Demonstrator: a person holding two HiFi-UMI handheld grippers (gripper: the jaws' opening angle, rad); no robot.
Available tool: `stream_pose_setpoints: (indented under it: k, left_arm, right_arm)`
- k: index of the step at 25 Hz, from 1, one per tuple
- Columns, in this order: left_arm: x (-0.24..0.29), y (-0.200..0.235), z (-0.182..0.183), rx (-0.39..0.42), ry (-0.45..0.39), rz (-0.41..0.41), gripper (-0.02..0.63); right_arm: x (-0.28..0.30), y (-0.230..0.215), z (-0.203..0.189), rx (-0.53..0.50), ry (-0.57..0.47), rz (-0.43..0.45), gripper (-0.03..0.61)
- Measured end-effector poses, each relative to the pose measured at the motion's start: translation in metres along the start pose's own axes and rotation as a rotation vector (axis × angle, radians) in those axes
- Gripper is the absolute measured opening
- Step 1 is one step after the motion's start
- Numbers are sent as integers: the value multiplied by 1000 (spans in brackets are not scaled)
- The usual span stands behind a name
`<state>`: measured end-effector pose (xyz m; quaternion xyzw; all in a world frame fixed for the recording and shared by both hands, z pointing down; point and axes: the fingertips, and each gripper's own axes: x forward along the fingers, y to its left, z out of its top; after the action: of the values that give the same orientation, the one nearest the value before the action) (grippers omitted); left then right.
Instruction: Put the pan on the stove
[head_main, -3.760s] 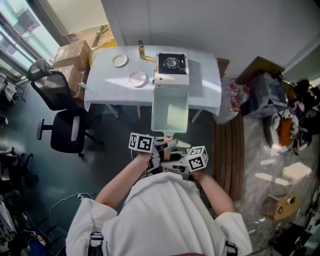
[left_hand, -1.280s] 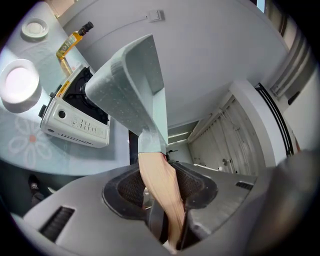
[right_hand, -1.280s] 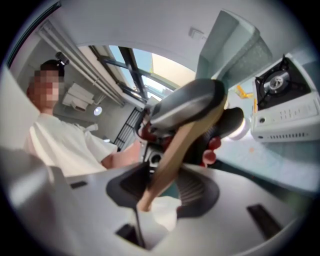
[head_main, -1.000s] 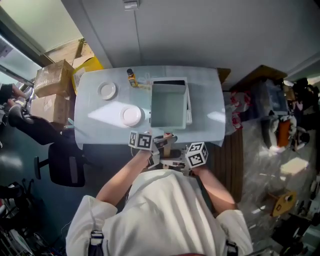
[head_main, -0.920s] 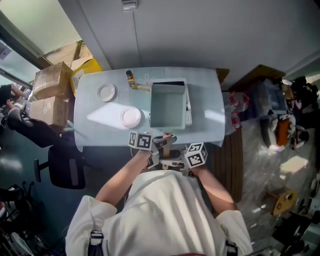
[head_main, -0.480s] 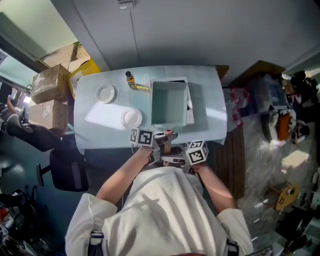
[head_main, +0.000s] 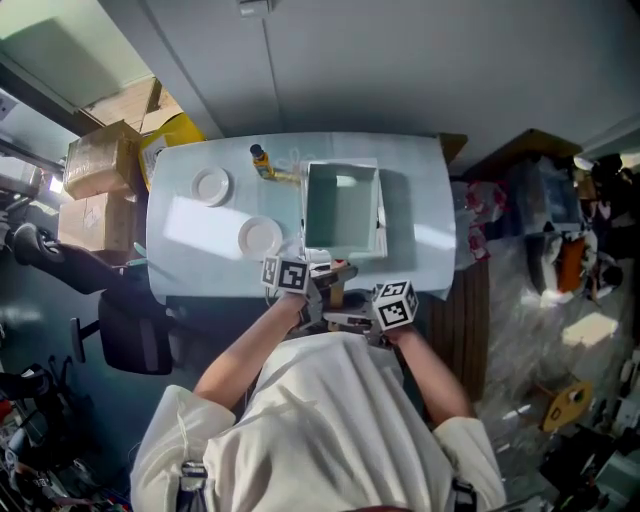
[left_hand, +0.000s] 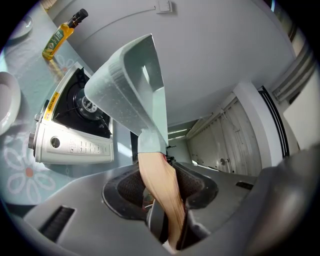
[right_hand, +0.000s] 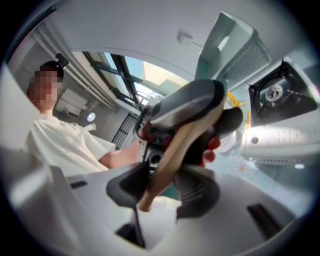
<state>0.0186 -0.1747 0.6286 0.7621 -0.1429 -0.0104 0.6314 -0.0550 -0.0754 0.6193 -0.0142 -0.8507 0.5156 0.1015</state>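
A pale green rectangular pan (head_main: 342, 208) with a wooden handle (head_main: 335, 293) hangs above the white table (head_main: 420, 190). In the head view it hides most of the stove, whose white edge (head_main: 381, 228) shows at the pan's right. Both grippers hold the handle: my left gripper (head_main: 315, 284) nearer the pan, my right gripper (head_main: 347, 318) at its end. In the left gripper view the pan (left_hand: 131, 85) tilts up over the stove (left_hand: 75, 130), and the handle (left_hand: 160, 190) is clamped between the jaws. The right gripper view shows the handle (right_hand: 172, 155) in the jaws and the stove (right_hand: 280, 115) beyond.
Two white plates (head_main: 211, 186) (head_main: 260, 237) and an oil bottle (head_main: 259, 158) stand on the table left of the stove. Cardboard boxes (head_main: 95, 165) and an office chair (head_main: 130, 325) are at the left. A wooden board (head_main: 465, 320) and clutter lie at the right.
The person has walked up to the table. The pan, formerly short of the stove, now hangs over it and has crept slightly farther across the table. Both grips are unchanged.
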Motion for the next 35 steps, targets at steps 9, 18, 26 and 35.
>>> stream_pose_setpoints:
  k: [9,18,26,35]
  left_arm:
    - [26,27,18,-23,-57,11,178]
    - [47,60,33,-74,-96,43,178]
    - [60,92,40,-114,-111,56,179]
    - [69,128,40,-136,-120,77,181]
  right_arm:
    - [-21,-36,3,5,98,15,176]
    - [-36,-73,6,68,138,61,175]
    - [-40,-104,4,107,188,76,175]
    - [-39,-135,-4,151,240,74,175]
